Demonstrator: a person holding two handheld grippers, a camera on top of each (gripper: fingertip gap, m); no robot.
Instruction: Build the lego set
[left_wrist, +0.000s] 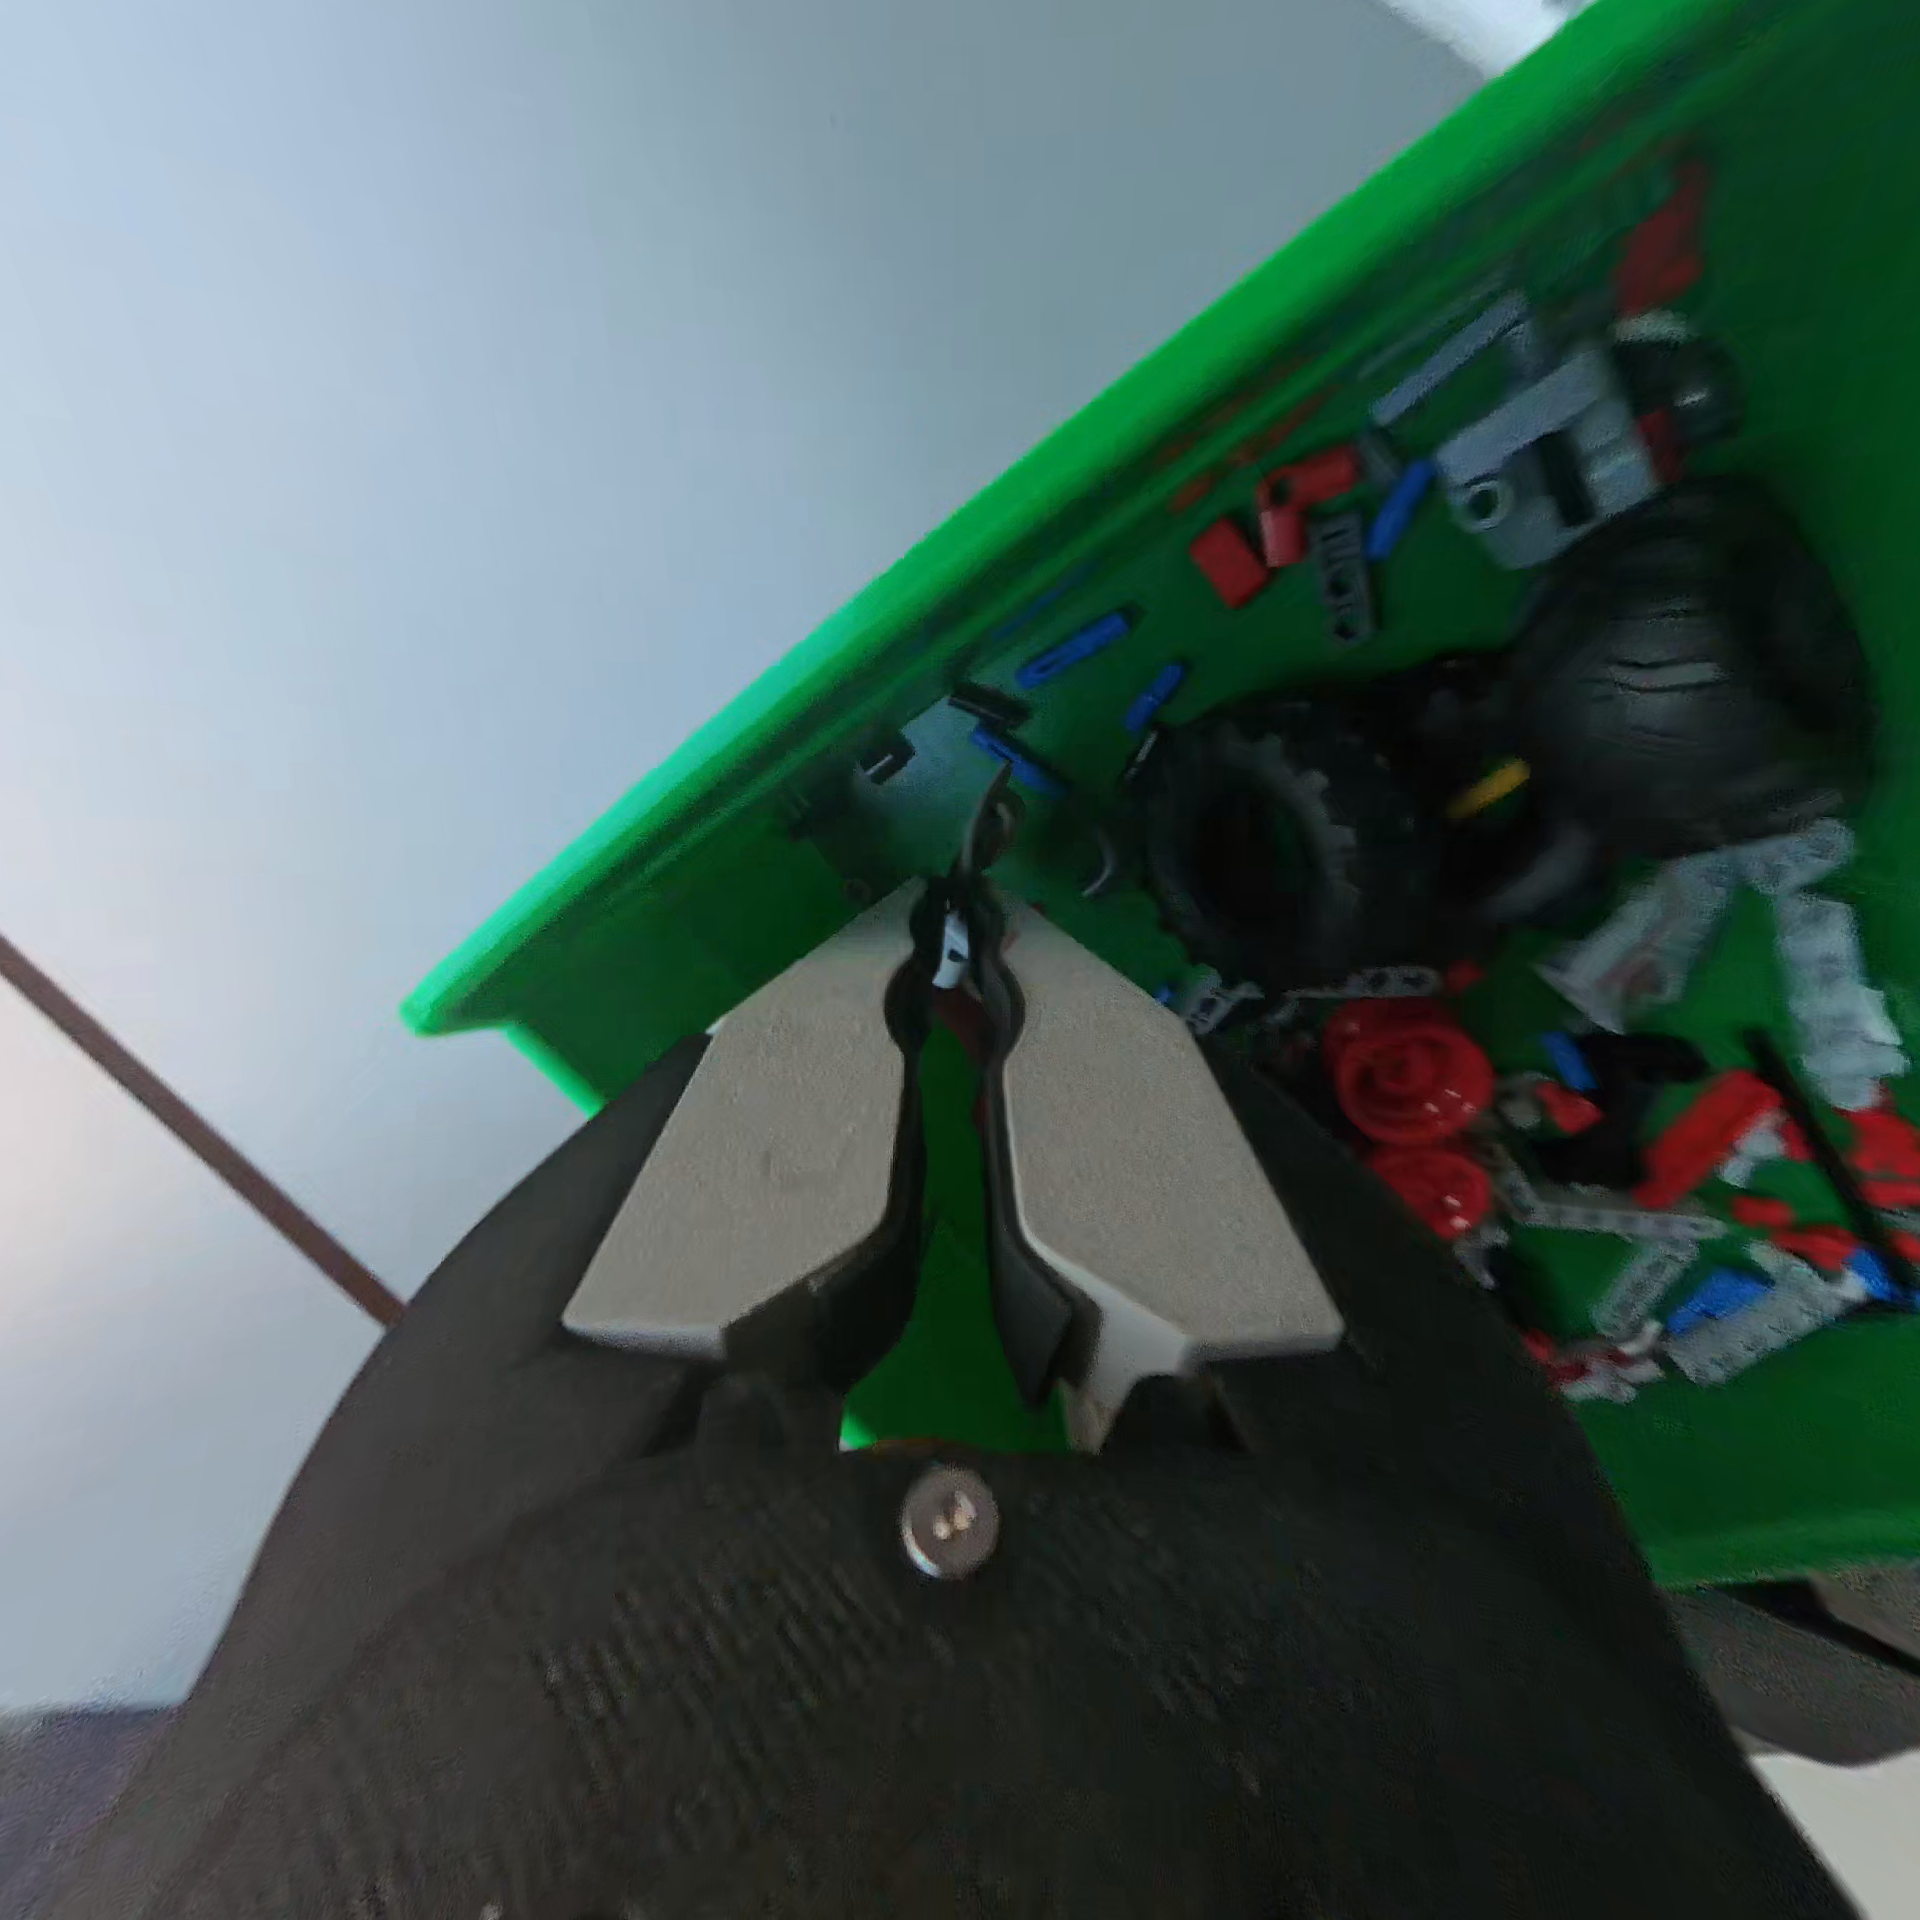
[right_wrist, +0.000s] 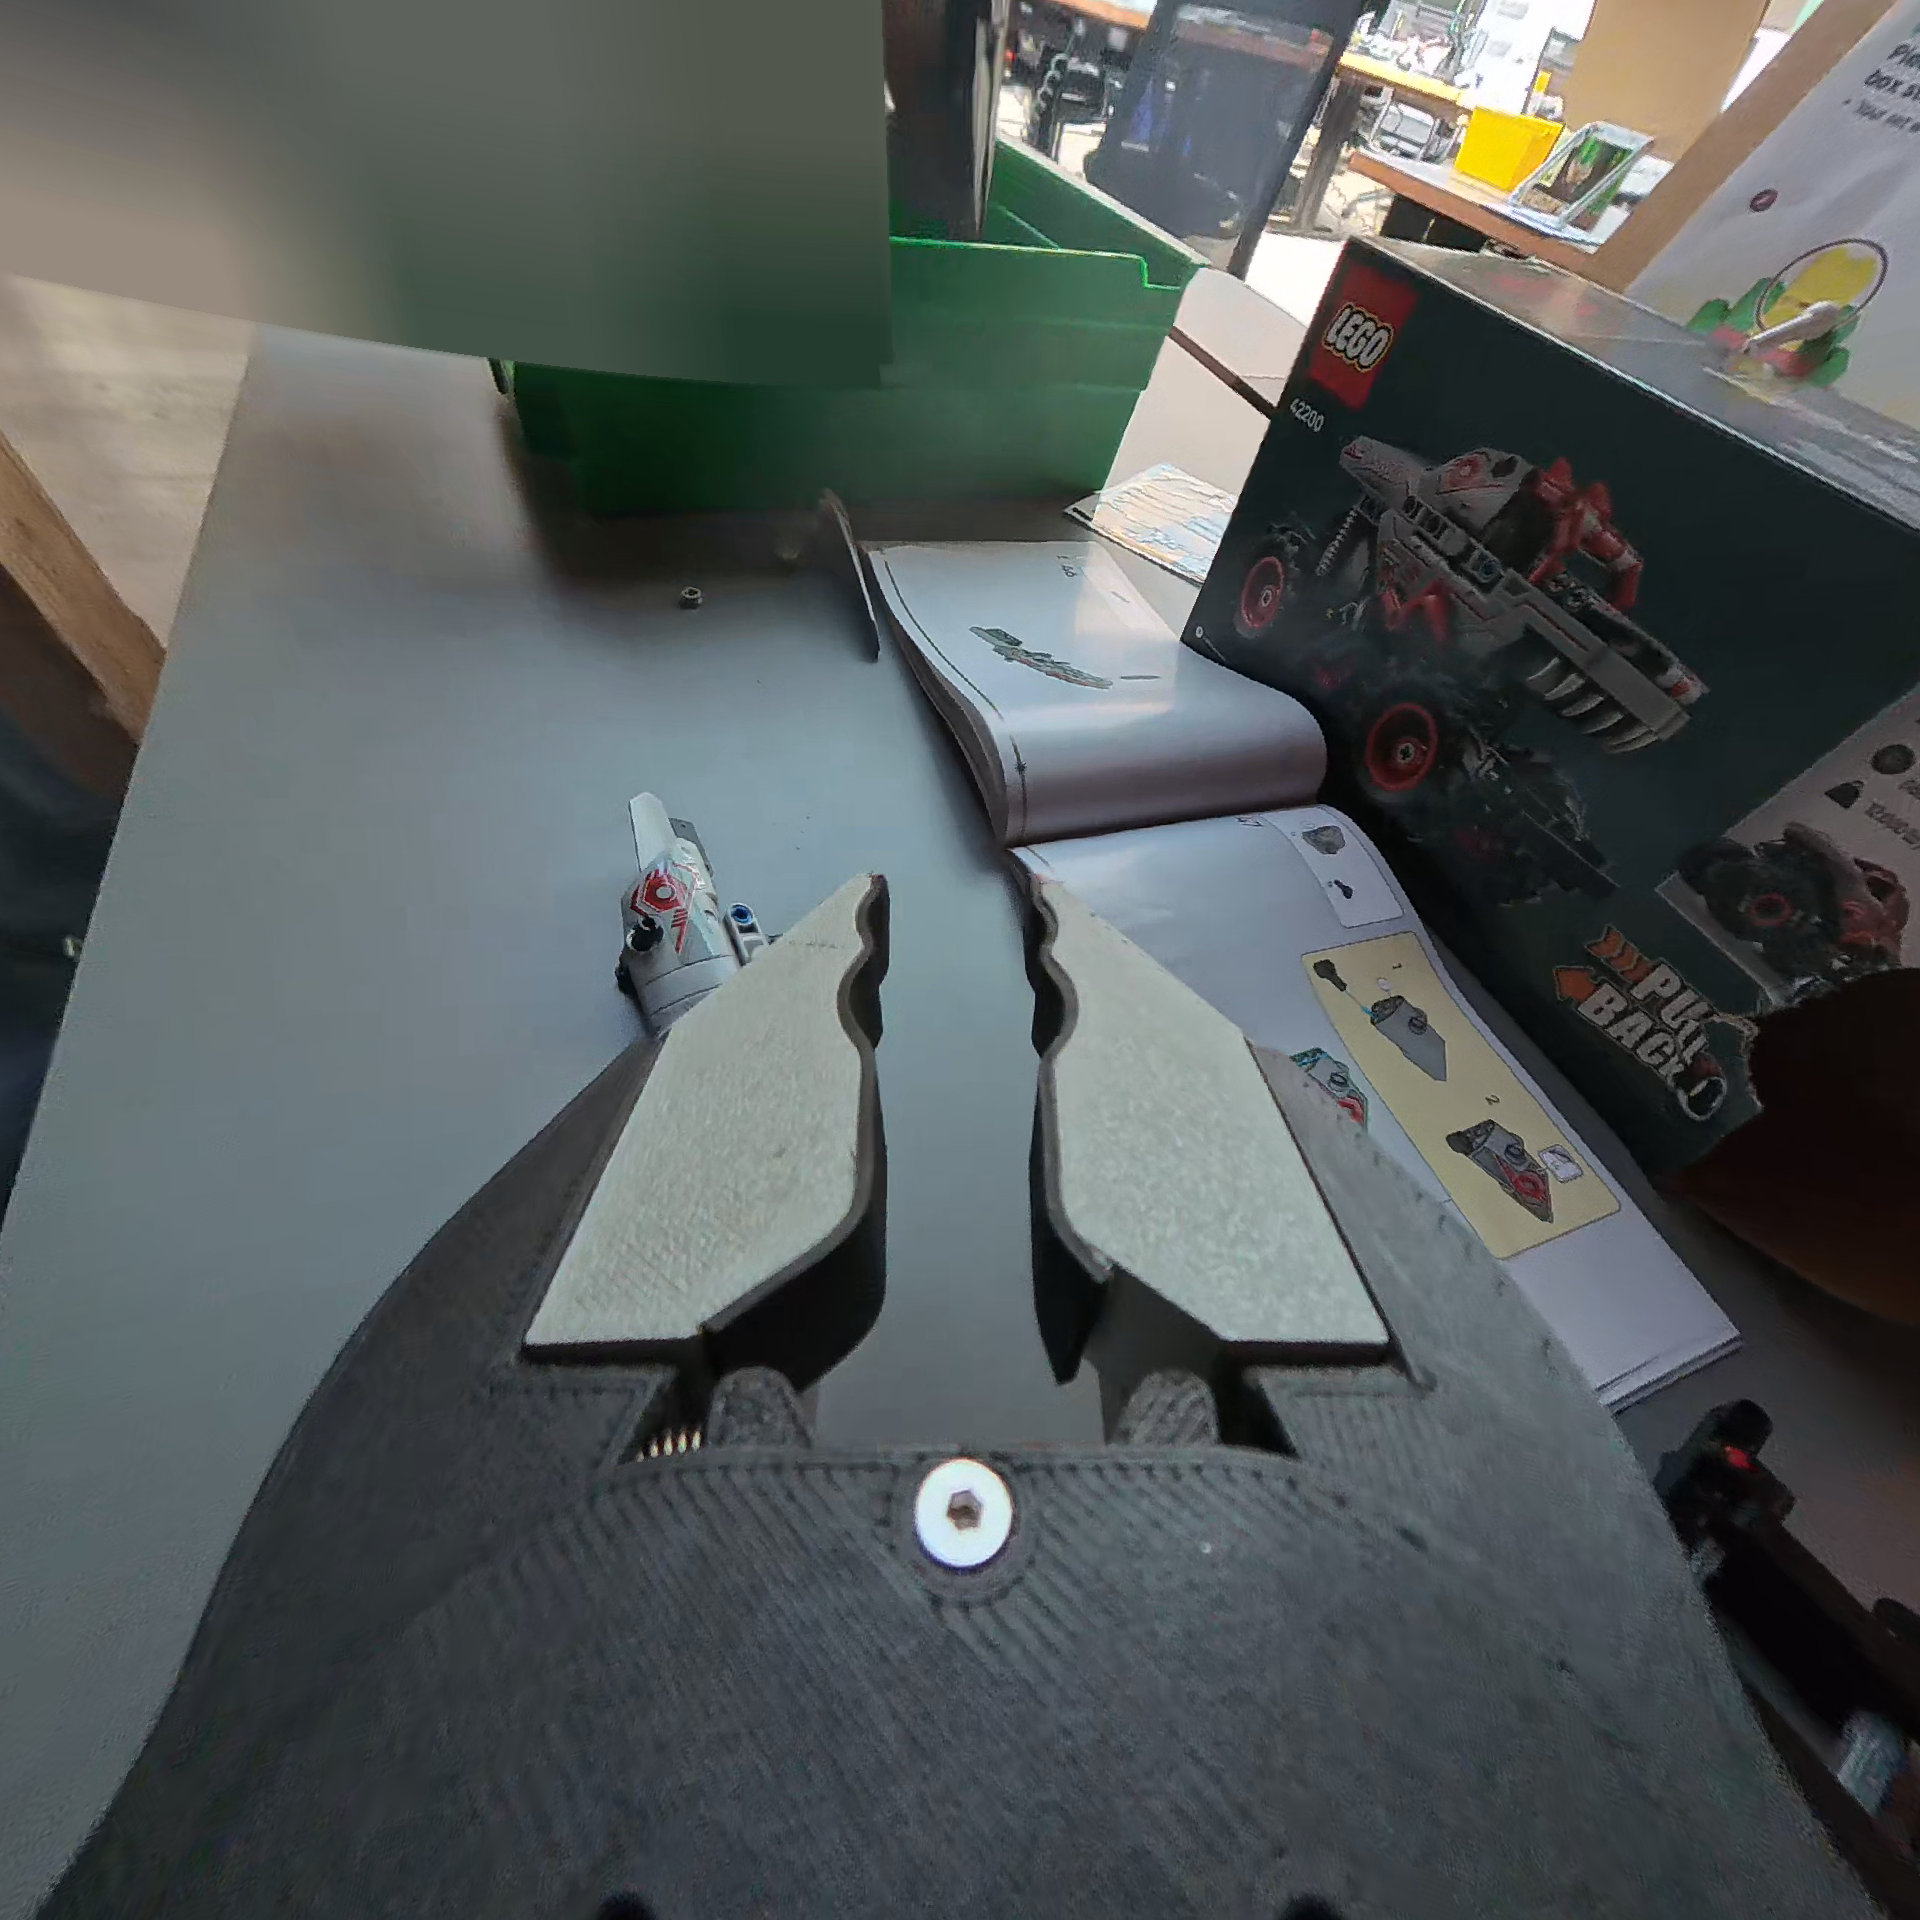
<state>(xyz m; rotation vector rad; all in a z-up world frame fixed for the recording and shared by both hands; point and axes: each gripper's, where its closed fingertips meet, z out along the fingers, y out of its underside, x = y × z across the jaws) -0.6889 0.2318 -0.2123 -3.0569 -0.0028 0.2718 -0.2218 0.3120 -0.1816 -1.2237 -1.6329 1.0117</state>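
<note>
In the left wrist view my left gripper (left_wrist: 961, 930) hangs over a green tray (left_wrist: 727, 790) of loose Lego parts: black tyres (left_wrist: 1683, 675), red wheel hubs (left_wrist: 1403, 1081), grey beams and blue pins. Its jaws are shut on a small dark piece (left_wrist: 977, 842) with a white bit at the tips. In the right wrist view my right gripper (right_wrist: 956, 935) is open and empty above the grey table (right_wrist: 416, 831). A small grey sub-assembly with a red sticker (right_wrist: 675, 925) lies on the table just left of its left finger.
An open instruction booklet (right_wrist: 1091, 727) lies right of the right gripper. The Lego box (right_wrist: 1558, 675) stands at the far right. Stacked green trays (right_wrist: 987, 343) sit at the table's far end. A tiny dark part (right_wrist: 688, 596) lies near them. There is about 50 cm between the tips of the two grippers.
</note>
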